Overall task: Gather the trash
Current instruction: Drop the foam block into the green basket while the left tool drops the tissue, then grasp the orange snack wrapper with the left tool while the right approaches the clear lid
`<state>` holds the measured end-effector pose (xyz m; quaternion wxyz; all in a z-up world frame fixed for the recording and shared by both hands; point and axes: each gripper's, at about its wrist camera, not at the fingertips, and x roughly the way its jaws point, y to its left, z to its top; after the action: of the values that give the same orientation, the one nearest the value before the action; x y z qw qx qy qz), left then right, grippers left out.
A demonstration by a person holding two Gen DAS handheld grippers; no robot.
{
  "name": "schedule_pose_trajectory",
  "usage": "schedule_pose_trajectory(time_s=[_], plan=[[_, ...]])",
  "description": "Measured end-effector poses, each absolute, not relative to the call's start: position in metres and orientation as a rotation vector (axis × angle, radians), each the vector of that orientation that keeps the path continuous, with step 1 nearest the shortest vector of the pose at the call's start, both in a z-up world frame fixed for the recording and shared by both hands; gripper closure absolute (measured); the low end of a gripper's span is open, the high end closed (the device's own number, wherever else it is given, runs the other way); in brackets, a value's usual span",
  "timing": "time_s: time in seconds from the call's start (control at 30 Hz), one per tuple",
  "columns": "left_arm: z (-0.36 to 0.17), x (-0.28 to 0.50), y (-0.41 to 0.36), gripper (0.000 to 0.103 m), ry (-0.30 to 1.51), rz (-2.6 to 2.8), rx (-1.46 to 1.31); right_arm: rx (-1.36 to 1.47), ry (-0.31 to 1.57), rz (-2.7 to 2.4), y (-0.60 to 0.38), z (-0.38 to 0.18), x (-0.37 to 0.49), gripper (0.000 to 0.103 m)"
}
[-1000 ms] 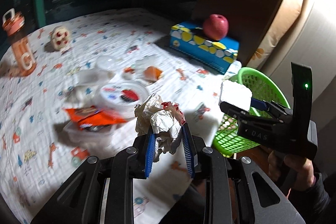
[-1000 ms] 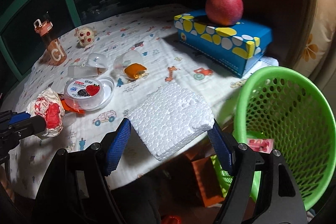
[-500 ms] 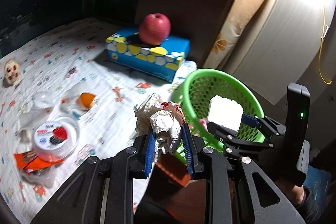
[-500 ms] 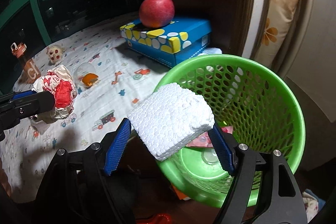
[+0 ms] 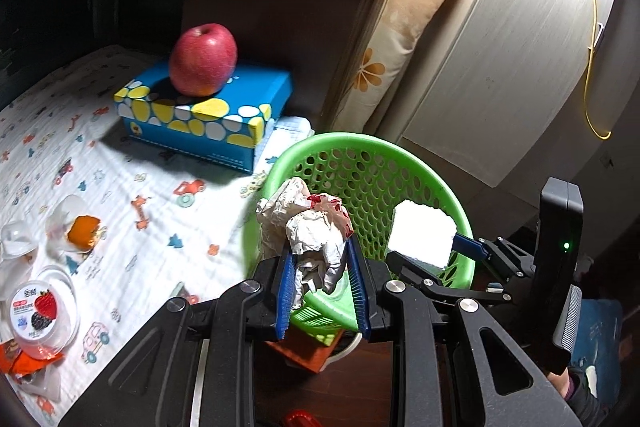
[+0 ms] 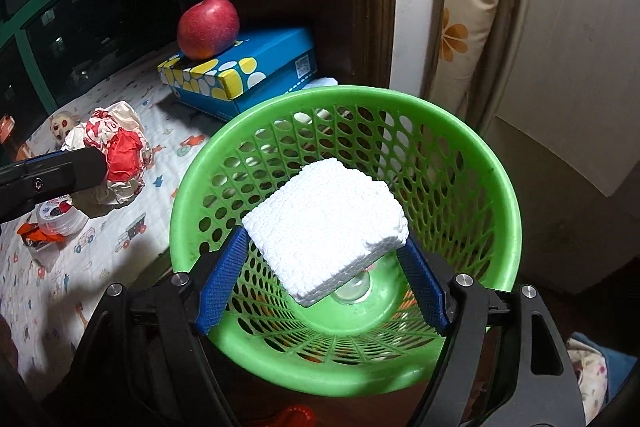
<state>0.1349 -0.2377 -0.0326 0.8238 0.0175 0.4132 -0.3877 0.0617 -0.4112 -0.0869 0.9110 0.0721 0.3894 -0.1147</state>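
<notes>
Both grippers have swung from over the bed to the basket [image 6: 496, 187] since a second ago; it now fills the right wrist view, where before it sat at the edge. Right gripper [image 6: 324, 263] carries a white foam block [image 6: 326, 213] above the basket's middle, and its jaws are opening: the blue pads now look barely against the block's two sides, so the hold seems nearly gone. Left gripper [image 5: 320, 279] is pressed together on a wad [image 5: 308, 227] of crumpled white-and-red paper, hanging over the basket rim at about 9 o'clock in its own view.

Foam looks very light, stiff but crumbly; a hard squeeze would dent it, and its beaded faces offer fair friction, so flat opposite sides are the place to hold. It should fall slowly and could catch on the rim. Paper is light, soft and springy; it gives under the pads, so a hold deep in its bulk is safer than at a loose flap.

An apple [image 5: 202, 59] rests on a blue box [image 5: 208, 107] at 11 o'clock from the basket; a cup [image 5: 42, 319] and wrappers lie on the sheet at 8 o'clock
</notes>
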Motion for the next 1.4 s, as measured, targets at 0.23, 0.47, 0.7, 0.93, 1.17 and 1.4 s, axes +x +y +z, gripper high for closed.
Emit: schedule_pose_trajectory(time_s=[0.23, 0.47, 0.7, 0.93, 1.17, 1.4], plan=[[-0.044, 0.141, -0.263, 0.078, 0.903, -0.854, 0.065, 0.157, 0.791, -0.259, -0.423, -0.087, 0.053, 0.016], [-0.059, 0.146, -0.28, 0.071, 0.942, -0.874, 0.064, 0.161, 0.771, -0.287, -0.433, -0.085, 0.04, 0.015], [-0.068, 0.143, -0.288, 0.053, 0.961, -0.892, 0.047, 0.18, 0.751, -0.308, -0.443, -0.081, 0.027, 0.014], [-0.062, 0.135, -0.266, 0.052, 0.939, -0.837, 0.05, 0.195, 0.734, -0.29, -0.437, -0.077, 0.021, 0.014], [-0.055, 0.131, -0.22, 0.044, 0.904, -0.715, 0.053, 0.191, 0.72, -0.239, -0.412, -0.074, 0.026, 0.012], [-0.057, 0.131, -0.158, 0.038, 0.896, -0.568, 0.028, 0.172, 0.73, -0.16, -0.378, -0.073, 0.041, 0.012]])
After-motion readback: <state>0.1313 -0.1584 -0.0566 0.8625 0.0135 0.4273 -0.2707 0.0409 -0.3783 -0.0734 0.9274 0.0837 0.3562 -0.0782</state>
